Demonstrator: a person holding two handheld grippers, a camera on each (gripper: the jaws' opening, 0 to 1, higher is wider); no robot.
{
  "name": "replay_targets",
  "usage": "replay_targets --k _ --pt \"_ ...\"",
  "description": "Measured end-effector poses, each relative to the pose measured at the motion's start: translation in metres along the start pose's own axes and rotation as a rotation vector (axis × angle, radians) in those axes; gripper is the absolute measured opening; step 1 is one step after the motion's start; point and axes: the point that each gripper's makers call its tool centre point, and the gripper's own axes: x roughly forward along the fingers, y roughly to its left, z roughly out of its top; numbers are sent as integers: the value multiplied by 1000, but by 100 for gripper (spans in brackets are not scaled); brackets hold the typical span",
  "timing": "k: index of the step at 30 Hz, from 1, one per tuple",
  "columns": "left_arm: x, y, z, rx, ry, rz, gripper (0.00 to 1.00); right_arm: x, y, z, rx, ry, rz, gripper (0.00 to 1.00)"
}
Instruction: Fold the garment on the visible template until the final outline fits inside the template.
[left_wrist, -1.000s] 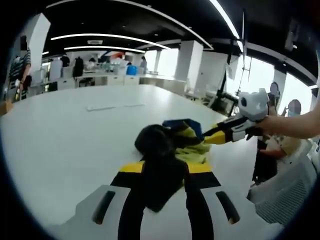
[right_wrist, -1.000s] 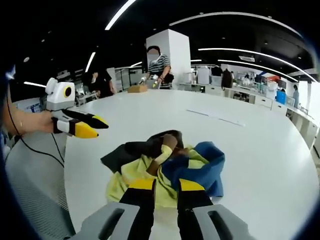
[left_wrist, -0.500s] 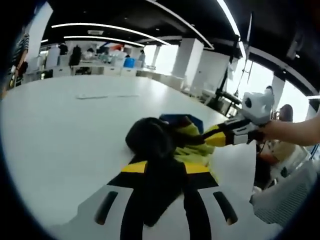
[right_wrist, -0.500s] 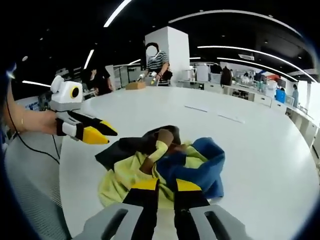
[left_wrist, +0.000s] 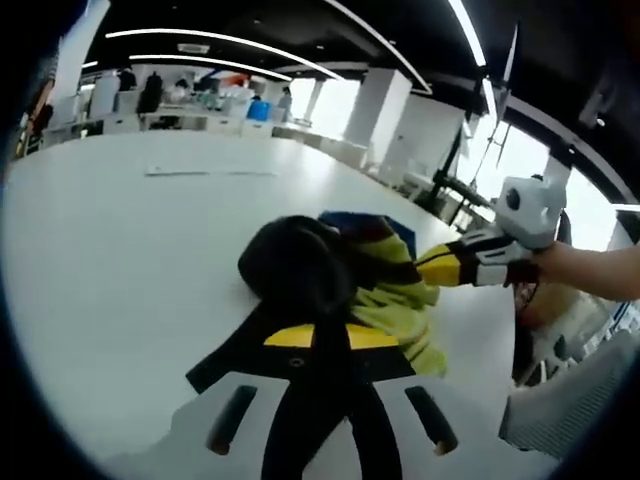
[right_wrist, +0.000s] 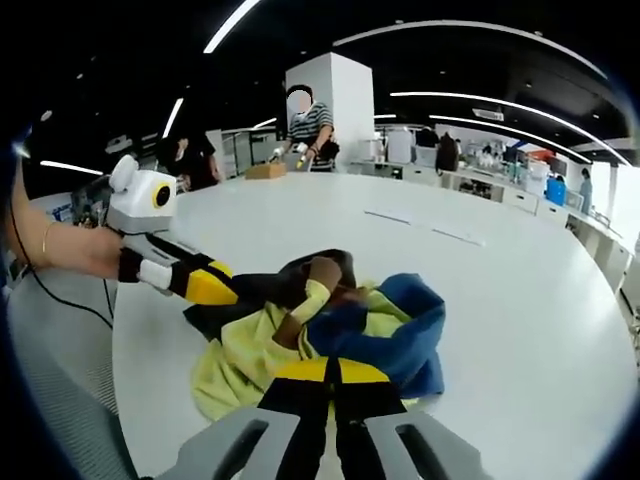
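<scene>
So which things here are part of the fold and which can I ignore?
Job:
- crumpled garment, black, yellow and blue
- left gripper, shut on its black part
- right gripper, shut on its near edge
- white table; no template outline that I can make out

Ignore:
- cardboard box at far edge
- people behind

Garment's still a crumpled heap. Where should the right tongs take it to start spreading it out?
Probably the blue edge of the garment, approached from the open table side: it lies outermost and unburied, opposite the black part by the left tongs. The right tongs sit at the heap's near edge.
</scene>
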Motion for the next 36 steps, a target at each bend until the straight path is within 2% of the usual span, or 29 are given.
replay_targets --k 3,11,17,19,29,36 --pt "0 2 -1 -5 3 1 0 -1 0 2 -5 -7 -2 0" --pt "-9 6 5 -22 -13 8 0 -9 3 12 13 -50 3 0" --pt "-25 6 22 -47 -60 12 0 -18 3 25 25 -77 -2 0" --pt "-31 4 31 -32 -84 14 0 -22 2 29 17 -86 -9 0" --pt "-58 5 58 67 -113 83 0 -40 -8 63 -35 -154 -62 0" --pt "-78 11 82 87 -151 117 0 -52 -25 86 -85 -185 -126 0"
